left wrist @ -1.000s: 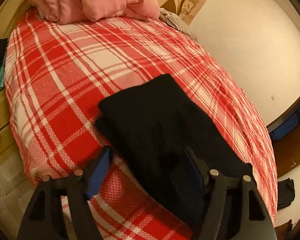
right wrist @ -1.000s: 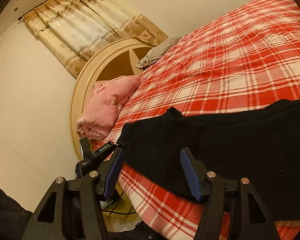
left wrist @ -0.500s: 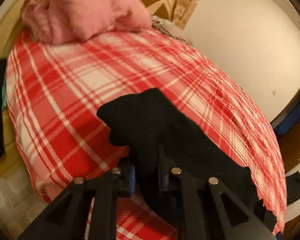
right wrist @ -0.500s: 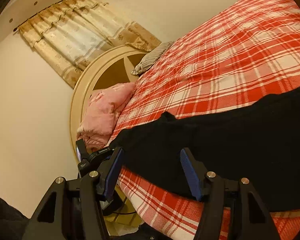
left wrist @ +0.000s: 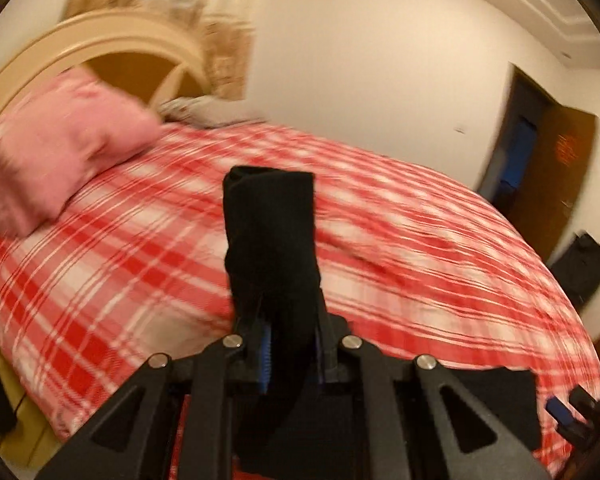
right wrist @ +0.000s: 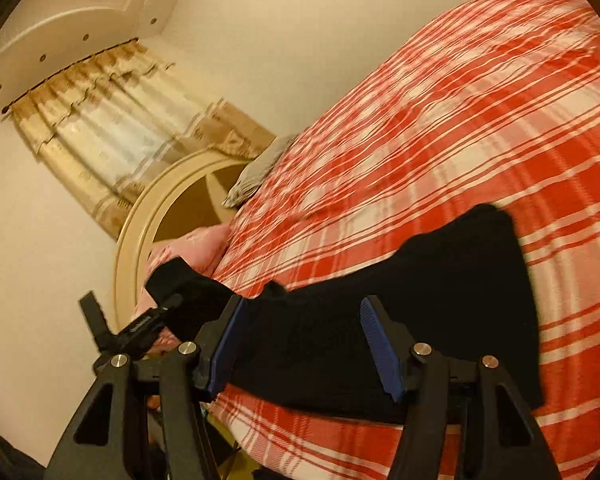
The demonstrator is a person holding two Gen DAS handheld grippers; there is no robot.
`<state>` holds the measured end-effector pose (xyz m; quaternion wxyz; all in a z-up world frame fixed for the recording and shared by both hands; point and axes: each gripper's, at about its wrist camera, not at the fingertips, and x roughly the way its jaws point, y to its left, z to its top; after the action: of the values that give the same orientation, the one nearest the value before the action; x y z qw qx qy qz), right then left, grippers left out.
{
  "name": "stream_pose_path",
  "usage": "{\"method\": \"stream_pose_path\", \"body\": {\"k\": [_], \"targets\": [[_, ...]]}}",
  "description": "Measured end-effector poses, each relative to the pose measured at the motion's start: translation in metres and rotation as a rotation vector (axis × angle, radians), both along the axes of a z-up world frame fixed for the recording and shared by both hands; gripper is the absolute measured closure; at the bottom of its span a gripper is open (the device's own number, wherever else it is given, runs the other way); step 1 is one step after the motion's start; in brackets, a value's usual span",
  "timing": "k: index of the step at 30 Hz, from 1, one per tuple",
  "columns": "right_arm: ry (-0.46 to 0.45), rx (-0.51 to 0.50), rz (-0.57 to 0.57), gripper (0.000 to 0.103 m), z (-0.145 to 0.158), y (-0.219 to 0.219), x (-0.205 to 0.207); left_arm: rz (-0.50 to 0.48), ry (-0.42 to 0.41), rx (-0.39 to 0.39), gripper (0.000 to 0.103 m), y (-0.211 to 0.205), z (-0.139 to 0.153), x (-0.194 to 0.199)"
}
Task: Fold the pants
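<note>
Left wrist view: the left tongs [left wrist: 290,340] are pinching a fold of the black pants [left wrist: 270,240], the blue pads pressed against the cloth from both sides. The gripped end of the garment is standing up in front of the camera, lifted clear of the red plaid bedspread [left wrist: 420,248]. The picture is blurring noticeably. A pink pillow [left wrist: 56,148] is lying at the head of the bed beside the arched headboard [left wrist: 112,40].

Right wrist view: the right tongs [right wrist: 304,344] are standing spread, with nothing between the pads. The pants [right wrist: 440,300] are lying across the near edge of the bedspread [right wrist: 460,120], beyond and partly between the open fingers; contact with the pads cannot be determined. At the far left end the garment is rising off the bed, where the left tongs [right wrist: 152,320] are gripping it. Curtains [right wrist: 112,128] are hanging behind the headboard [right wrist: 148,216].
</note>
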<state>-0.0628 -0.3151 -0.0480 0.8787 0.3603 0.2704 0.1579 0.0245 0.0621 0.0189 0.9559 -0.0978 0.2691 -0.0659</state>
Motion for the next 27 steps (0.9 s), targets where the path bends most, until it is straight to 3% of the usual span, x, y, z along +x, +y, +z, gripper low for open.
{"method": "stream_pose_path", "body": {"k": [5, 9, 17, 20, 25, 26, 27], "targets": [[0.007, -0.016, -0.105, 0.042, 0.001, -0.037, -0.019, -0.22, -0.073, 0.048, 0.086, -0.075, 0.014, -0.018], [0.009, -0.016, -0.185, 0.042, 0.0, -0.068, -0.037, -0.371, -0.081, 0.095, 0.086, -0.135, 0.008, -0.032], [0.046, 0.015, -0.289, 0.042, -0.019, -0.114, -0.058, -0.654, -0.021, 0.278, 0.087, -0.243, -0.053, -0.068], [0.061, 0.033, -0.292, 0.042, -0.026, -0.119, -0.058, -0.703, -0.034, 0.365, 0.087, -0.262, -0.07, -0.08], [0.083, 0.04, -0.278, 0.042, -0.033, -0.115, -0.054, -0.785, 0.001, 0.386, 0.086, -0.266, -0.073, -0.085], [0.082, 0.041, -0.264, 0.042, -0.033, -0.112, -0.052, -0.807, 0.018, 0.388, 0.084, -0.268, -0.075, -0.088], [0.078, 0.042, -0.245, 0.042, -0.031, -0.109, -0.051, -0.83, 0.036, 0.386, 0.075, -0.268, -0.076, -0.089]]}}
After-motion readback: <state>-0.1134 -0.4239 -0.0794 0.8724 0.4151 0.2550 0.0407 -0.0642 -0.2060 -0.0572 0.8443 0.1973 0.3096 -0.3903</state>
